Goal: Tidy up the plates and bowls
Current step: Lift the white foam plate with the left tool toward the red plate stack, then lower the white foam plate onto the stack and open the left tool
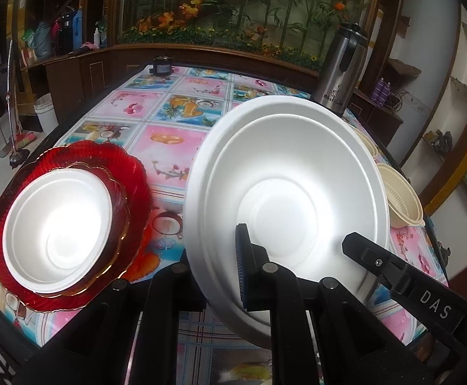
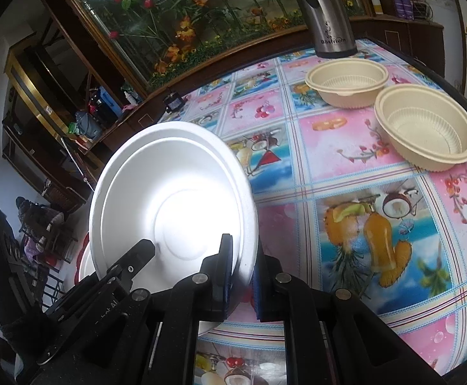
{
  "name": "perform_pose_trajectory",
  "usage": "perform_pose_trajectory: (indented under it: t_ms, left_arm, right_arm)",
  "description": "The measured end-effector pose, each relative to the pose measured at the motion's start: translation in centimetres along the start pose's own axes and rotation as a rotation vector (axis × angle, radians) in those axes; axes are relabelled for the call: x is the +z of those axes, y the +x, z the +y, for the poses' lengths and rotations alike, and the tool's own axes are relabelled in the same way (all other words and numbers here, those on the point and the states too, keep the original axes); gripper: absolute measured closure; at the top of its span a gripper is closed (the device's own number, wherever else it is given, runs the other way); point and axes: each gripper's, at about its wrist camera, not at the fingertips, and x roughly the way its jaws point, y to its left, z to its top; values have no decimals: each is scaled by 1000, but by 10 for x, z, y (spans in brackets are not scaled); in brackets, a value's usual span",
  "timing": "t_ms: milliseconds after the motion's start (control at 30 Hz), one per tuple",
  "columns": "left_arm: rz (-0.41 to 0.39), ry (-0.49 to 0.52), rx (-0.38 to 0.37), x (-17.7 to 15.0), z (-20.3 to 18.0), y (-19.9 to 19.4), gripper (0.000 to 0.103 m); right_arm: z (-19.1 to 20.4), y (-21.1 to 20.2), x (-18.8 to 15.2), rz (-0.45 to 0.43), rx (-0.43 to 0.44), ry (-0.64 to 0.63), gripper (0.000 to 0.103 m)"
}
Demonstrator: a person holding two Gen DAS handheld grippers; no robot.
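Observation:
A white foam bowl (image 1: 284, 192) (image 2: 169, 192) hangs tilted above the table, held from both sides. My left gripper (image 1: 223, 268) is shut on its near left rim, with the blue pad inside the bowl. My right gripper (image 2: 243, 264) is shut on the near right rim, which runs between its two pads. Each gripper shows in the other's view: the right gripper (image 1: 353, 242) and the left gripper (image 2: 146, 247) both reach into the bowl. To the left, stacked red glass plates (image 1: 137, 176) carry another white foam bowl (image 1: 57, 224).
Two beige plastic bowls (image 2: 345, 80) (image 2: 425, 128) stand on the table's right side. A steel flask (image 1: 339, 70) (image 2: 326, 16) stands at the far right corner. A fruit-patterned tablecloth (image 1: 169, 112) covers the table, with a small dark object (image 1: 161, 64) at its far edge.

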Motion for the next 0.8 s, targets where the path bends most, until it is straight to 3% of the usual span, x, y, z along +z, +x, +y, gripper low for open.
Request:
perform_pose_trajectory:
  t_ms: [800]
  left_arm:
    - [-90,-129,111,9,66,-44,92]
  right_arm:
    - [86,5,8,2,121,-168,93]
